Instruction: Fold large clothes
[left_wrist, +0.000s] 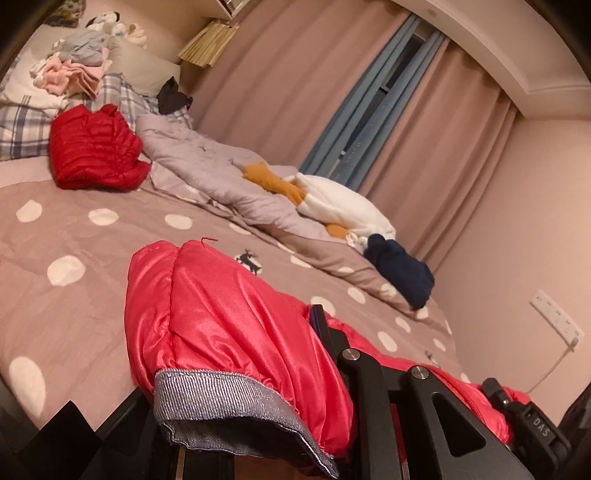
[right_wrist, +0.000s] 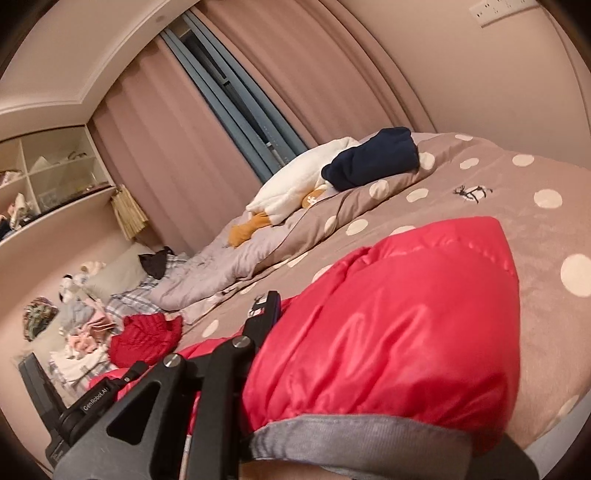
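Observation:
A shiny red puffer jacket (left_wrist: 229, 332) with grey knit cuffs lies on the polka-dot duvet (left_wrist: 74, 236). In the left wrist view my left gripper (left_wrist: 314, 332) is shut on one sleeve near its grey cuff (left_wrist: 229, 402); one black finger (left_wrist: 325, 328) shows, the other is hidden under the fabric. In the right wrist view my right gripper (right_wrist: 269, 317) is shut on the jacket's other sleeve (right_wrist: 399, 328), whose grey cuff (right_wrist: 354, 439) hangs toward the camera. Each gripper also shows at the far edge of the other's view.
A second red quilted jacket (left_wrist: 92, 151) lies folded near the pillows. A grey blanket (left_wrist: 207, 162), white and orange plush (left_wrist: 332, 203) and navy garment (left_wrist: 399, 269) lie along the curtain side. A pile of small clothes (left_wrist: 77, 70) sits at the bed's head. Shelves (right_wrist: 48, 173) stand beyond.

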